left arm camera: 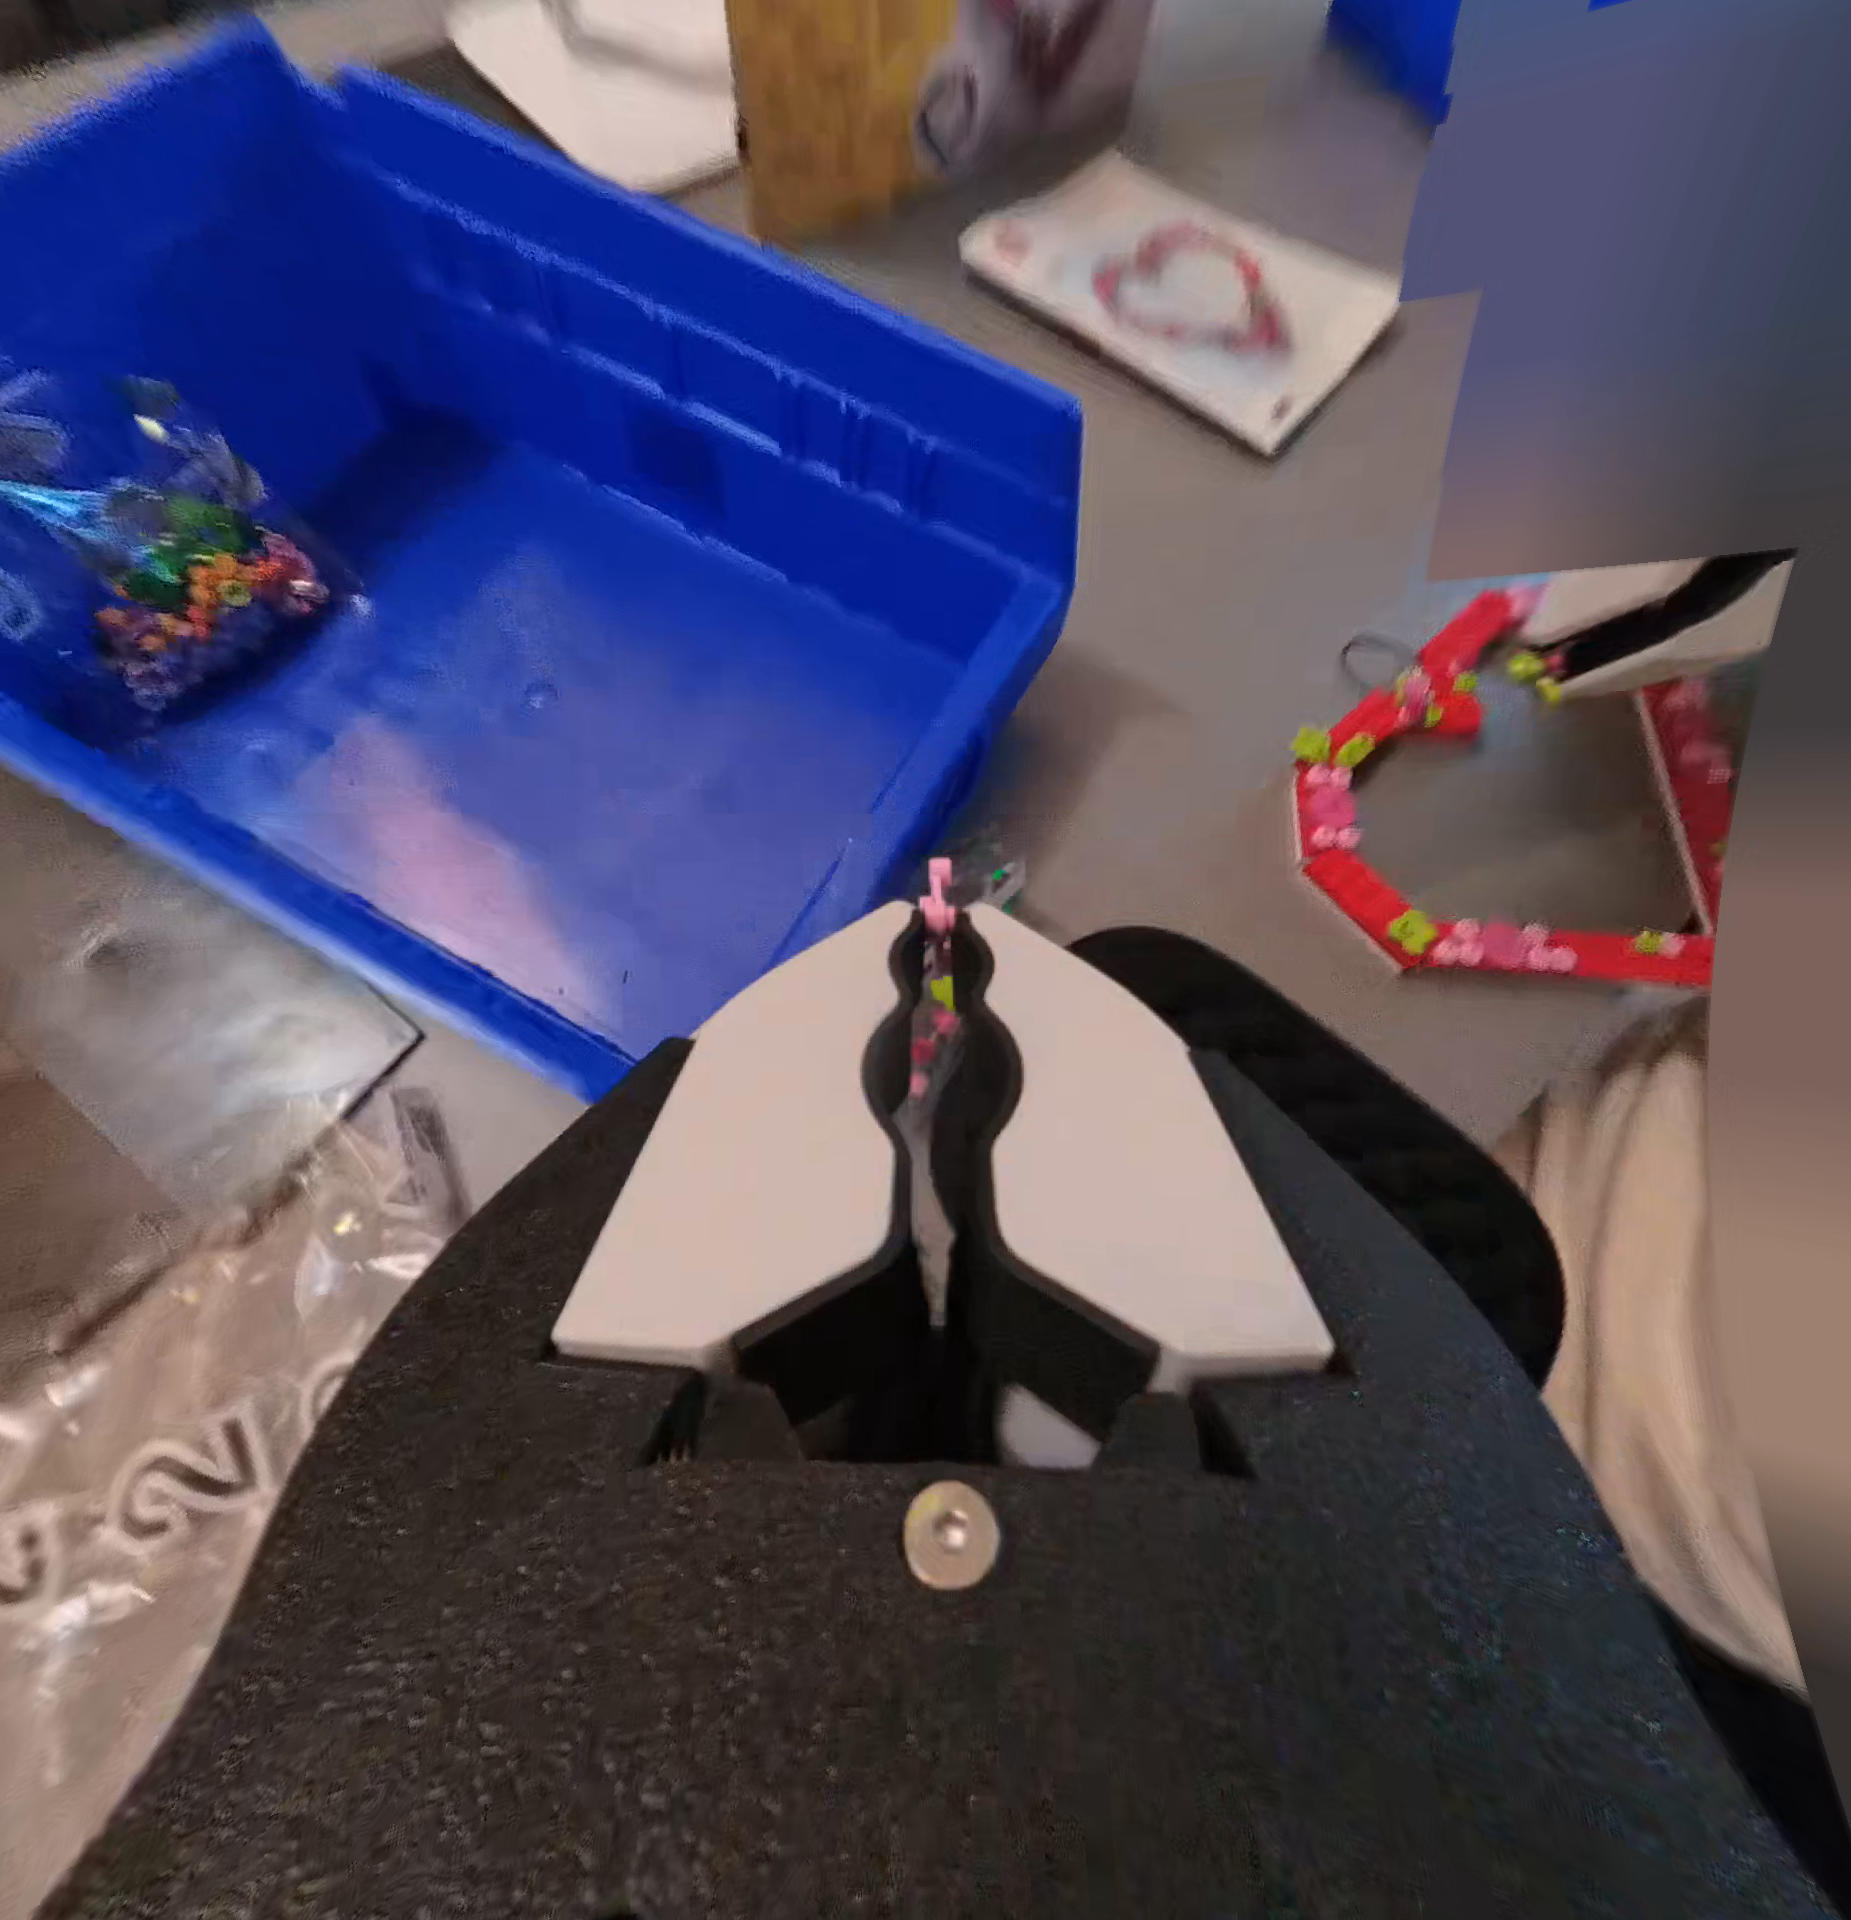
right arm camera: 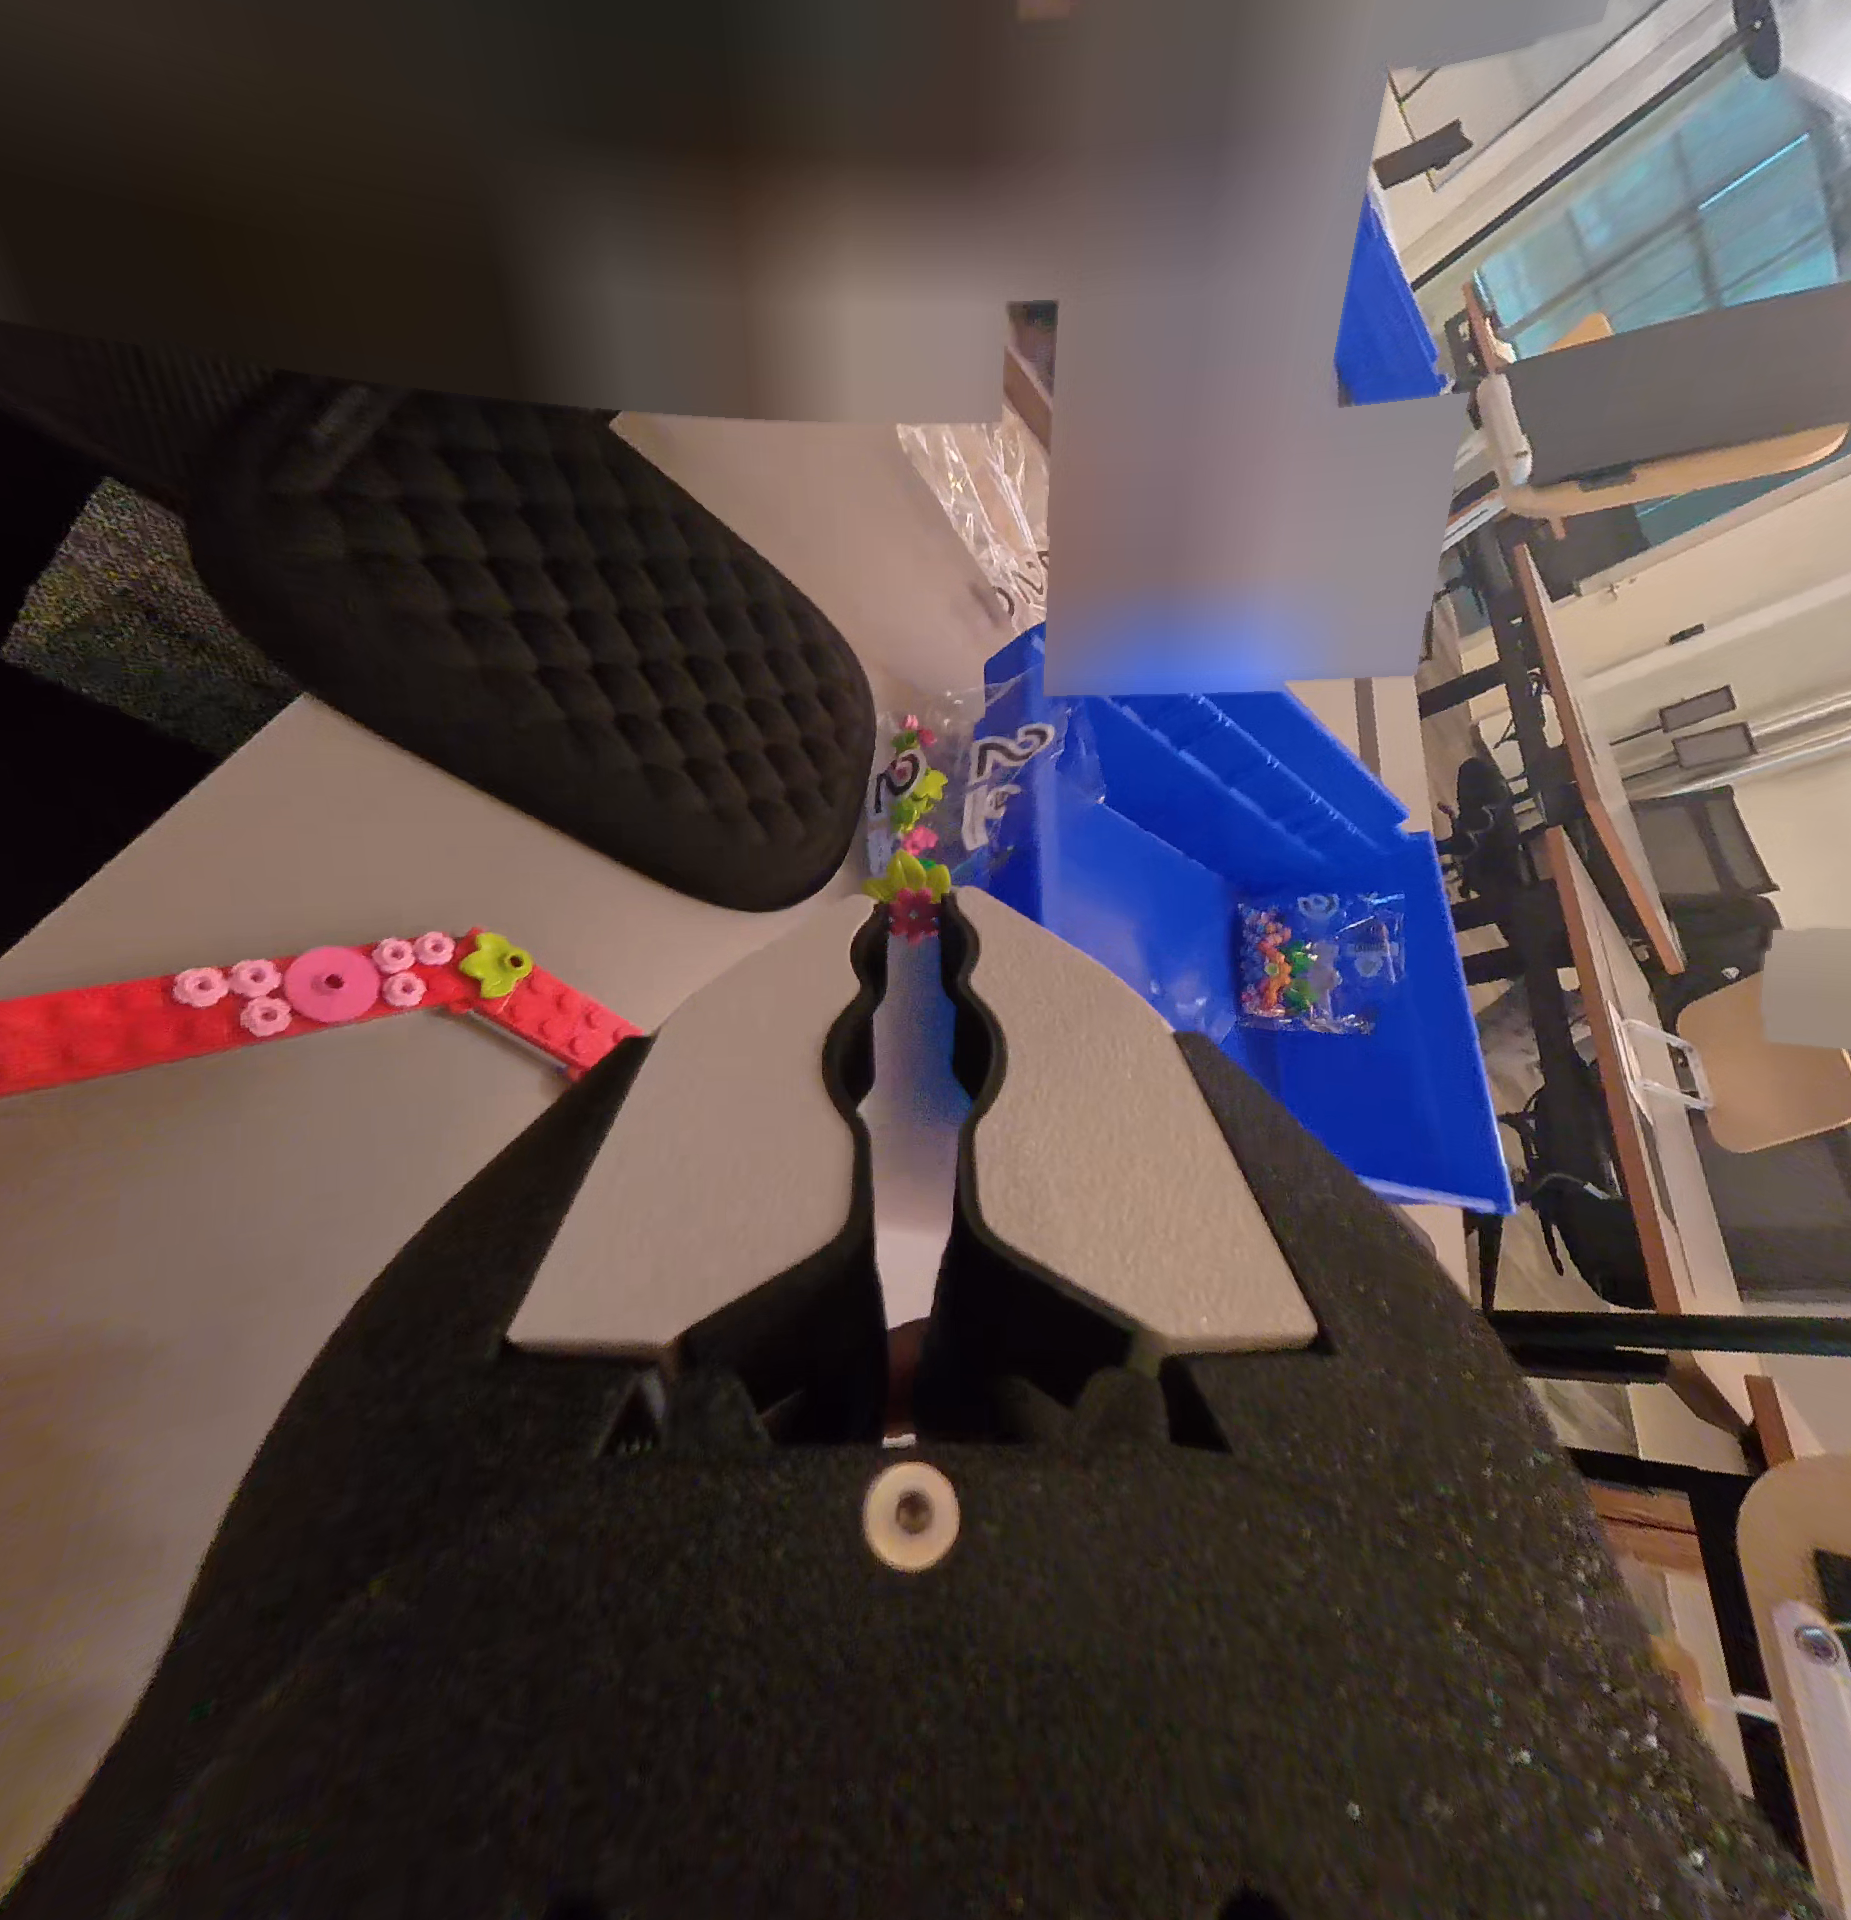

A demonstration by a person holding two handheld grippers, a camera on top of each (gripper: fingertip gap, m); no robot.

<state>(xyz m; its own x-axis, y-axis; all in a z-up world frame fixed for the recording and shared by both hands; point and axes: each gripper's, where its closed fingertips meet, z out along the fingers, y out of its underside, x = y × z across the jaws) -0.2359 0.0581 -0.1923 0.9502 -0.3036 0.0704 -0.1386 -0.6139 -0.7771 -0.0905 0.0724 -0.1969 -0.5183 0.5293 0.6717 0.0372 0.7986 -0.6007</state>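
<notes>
My left gripper is shut on a small clear bag of pink and lime pieces, just off the near right corner of a blue bin. That bag also shows in the right wrist view. My right gripper is shut on a magenta flower piece with lime leaves. In the left wrist view it is at the top of a red heart-shaped brick frame dotted with pink flowers. One arm of the frame lies to its left.
The blue bin holds a bag of coloured pieces. A booklet and a box lie behind. Clear wrappers lie at the near left. A black quilted pad is beside the bag. Chairs stand at the right. One gripper's finger ends stand about 15 centimeters off the other's.
</notes>
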